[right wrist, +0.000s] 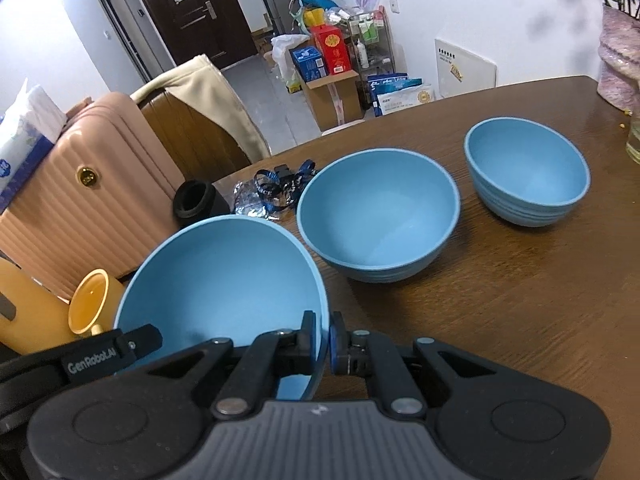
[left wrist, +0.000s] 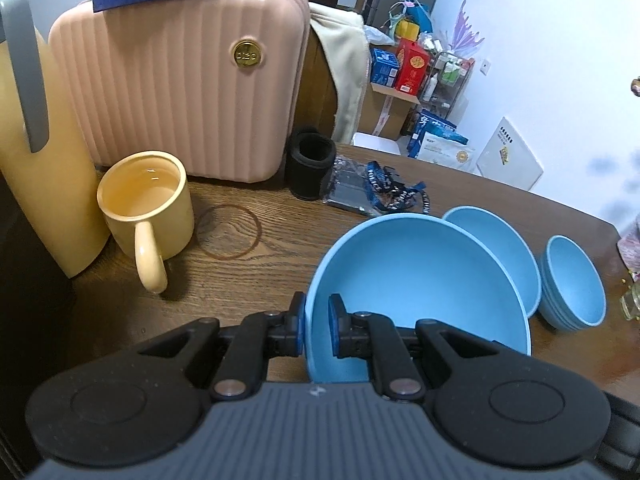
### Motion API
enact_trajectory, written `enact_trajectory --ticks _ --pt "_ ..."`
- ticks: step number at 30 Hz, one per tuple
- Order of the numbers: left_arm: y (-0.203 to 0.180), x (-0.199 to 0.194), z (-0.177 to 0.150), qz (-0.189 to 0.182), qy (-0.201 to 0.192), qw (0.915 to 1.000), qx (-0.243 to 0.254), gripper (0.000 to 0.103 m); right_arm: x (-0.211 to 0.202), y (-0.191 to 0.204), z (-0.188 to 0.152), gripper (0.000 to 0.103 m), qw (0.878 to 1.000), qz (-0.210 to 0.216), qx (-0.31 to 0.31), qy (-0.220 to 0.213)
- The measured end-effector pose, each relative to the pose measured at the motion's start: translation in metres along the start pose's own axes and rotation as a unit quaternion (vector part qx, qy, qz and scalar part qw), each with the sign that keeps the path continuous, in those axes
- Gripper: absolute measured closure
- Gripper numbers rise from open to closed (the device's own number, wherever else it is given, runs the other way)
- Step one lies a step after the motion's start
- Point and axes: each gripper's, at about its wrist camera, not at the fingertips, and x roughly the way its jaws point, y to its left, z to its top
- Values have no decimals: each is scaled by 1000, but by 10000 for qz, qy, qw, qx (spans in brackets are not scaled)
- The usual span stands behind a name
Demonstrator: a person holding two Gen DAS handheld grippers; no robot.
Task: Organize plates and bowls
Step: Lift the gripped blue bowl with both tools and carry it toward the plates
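Left wrist: both grippers' fingers (left wrist: 297, 320) pinch the large blue bowl's (left wrist: 416, 272) rim.

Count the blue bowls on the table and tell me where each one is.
3. The largest bowl is clamped at its rim by both grippers, nearest the cameras; the middle bowl sits just beyond it; the smallest bowl stands farthest right. None appear hidden.

Your left gripper (left wrist: 317, 326) points steeply downward, its fingers (left wrist: 337, 326) clamped tight on the near rim of the large blue bowl (left wrist: 416, 276). Your right gripper (right wrist: 325, 344) slants down likewise, fingers (right wrist: 307, 340) pinching the same bowl's opposite rim.
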Motion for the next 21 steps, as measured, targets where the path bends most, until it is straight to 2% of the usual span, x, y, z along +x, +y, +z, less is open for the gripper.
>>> enact_trajectory --ticks 21 --pt "-66 -48 -47 -349 -35 9991 242 91 -65 -69 -12 97 9991 -204 195 -325"
